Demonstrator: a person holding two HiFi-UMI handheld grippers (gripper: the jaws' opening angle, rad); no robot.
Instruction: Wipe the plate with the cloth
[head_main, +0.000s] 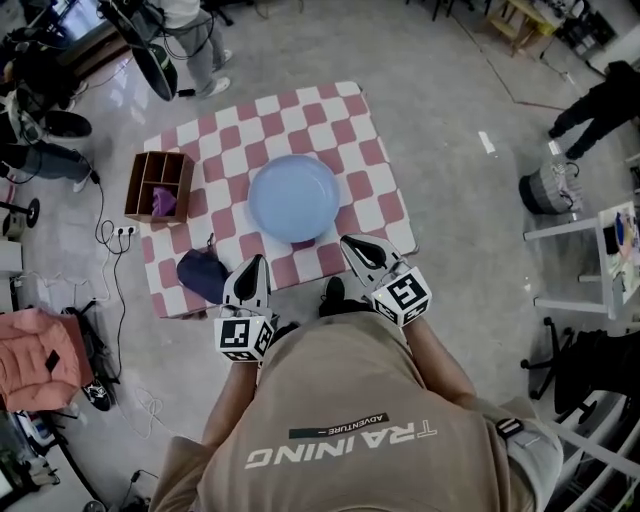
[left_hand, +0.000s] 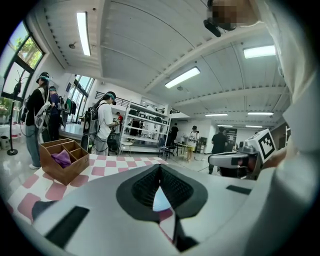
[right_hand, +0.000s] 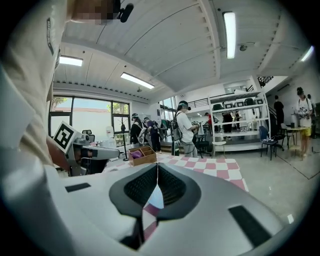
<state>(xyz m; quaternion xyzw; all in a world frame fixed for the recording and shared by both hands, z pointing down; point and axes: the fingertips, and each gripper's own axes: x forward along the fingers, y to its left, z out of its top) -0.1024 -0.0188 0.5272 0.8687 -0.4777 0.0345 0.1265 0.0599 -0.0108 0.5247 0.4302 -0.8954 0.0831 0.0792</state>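
Observation:
A light blue plate (head_main: 293, 197) lies in the middle of a table with a pink-and-white checked cover (head_main: 352, 125). A dark blue cloth (head_main: 203, 272) is bunched at the table's near left edge. A purple cloth (head_main: 164, 203) sits in a wooden compartment box (head_main: 158, 170) at the left. My left gripper (head_main: 256, 262) is over the near edge beside the dark cloth, shut and holding nothing. My right gripper (head_main: 350, 243) is shut and holding nothing, just near-right of the plate. In the left gripper view the box (left_hand: 50, 162) shows at the left. A small purple thing (head_main: 303, 242) peeks from under the plate's near rim.
People stand beyond the table's far side (head_main: 190, 40) and at the far right (head_main: 600, 105). Cables and a power strip (head_main: 122, 231) lie on the floor at the left. A grey bag (head_main: 550, 187) and a white side table (head_main: 600, 250) stand at the right. Metal shelving (left_hand: 145, 127) is behind.

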